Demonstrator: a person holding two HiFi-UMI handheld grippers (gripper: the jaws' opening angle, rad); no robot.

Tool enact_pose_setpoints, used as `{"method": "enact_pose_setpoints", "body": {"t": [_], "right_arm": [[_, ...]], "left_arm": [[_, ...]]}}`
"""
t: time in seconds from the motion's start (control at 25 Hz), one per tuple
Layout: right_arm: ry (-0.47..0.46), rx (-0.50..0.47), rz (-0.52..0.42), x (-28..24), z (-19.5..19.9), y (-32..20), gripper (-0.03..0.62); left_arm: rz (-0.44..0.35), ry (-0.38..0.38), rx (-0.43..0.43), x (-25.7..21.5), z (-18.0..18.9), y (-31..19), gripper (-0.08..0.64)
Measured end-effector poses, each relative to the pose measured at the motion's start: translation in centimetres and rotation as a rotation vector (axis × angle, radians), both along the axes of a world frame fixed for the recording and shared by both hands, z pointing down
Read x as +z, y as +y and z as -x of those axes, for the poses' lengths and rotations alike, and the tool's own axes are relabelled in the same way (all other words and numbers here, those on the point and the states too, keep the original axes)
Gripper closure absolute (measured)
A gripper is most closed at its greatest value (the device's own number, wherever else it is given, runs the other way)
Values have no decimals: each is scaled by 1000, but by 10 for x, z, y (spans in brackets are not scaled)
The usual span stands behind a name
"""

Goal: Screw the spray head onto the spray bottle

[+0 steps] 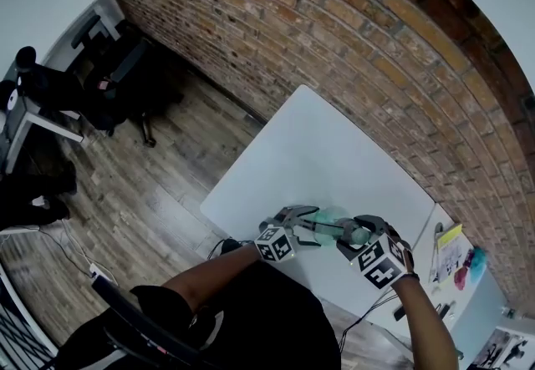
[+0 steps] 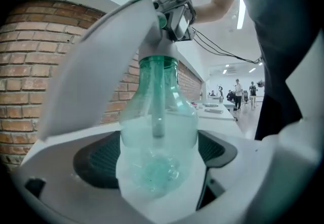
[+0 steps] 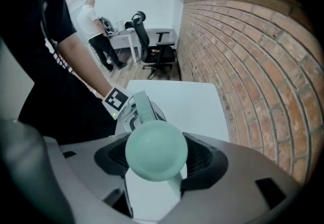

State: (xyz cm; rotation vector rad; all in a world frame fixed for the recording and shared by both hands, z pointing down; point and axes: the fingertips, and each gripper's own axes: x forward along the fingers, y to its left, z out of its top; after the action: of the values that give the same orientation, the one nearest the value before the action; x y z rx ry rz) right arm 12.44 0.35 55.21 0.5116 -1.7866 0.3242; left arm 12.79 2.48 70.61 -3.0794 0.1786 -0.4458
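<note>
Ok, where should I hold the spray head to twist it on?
Grip the spray head by its rounded end, coming end-on along the bottle axis, as the right gripper does. The head lines up with the neck while the left gripper clamps the body, so a wrist roll should turn it.

Tally: one spray bottle (image 2: 158, 137), one spray head (image 3: 156, 151). Two grippers, both in my hands: left gripper (image 1: 308, 225), right gripper (image 1: 351, 233). Two marker cubes (image 1: 274, 244) (one per gripper). One white table (image 1: 334, 151) under them. One person in a white top (image 3: 93, 20) by the far desk. Chairs there too dark to count.
</note>
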Motion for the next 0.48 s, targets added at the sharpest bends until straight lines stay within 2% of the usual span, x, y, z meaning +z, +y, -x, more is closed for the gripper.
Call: {"method": "enact_pose_setpoints", "body": {"t": [0.08,0.28,0.36,0.48], "right_arm": [[-14,81,1,-1,-1,-2,314],[-38,205,17,1,-2,-3,313],[-46,198,10,1,-2,-4,313],[-15,89,-10,2,-2,-2,313]], "left_arm": [[7,0,-9,-1,0,0,84],[19,11,-40,-2,1,0,84],[24,19,-52,-4,1,0,84],[35,37,-66,-10,0,-1,84]]}}
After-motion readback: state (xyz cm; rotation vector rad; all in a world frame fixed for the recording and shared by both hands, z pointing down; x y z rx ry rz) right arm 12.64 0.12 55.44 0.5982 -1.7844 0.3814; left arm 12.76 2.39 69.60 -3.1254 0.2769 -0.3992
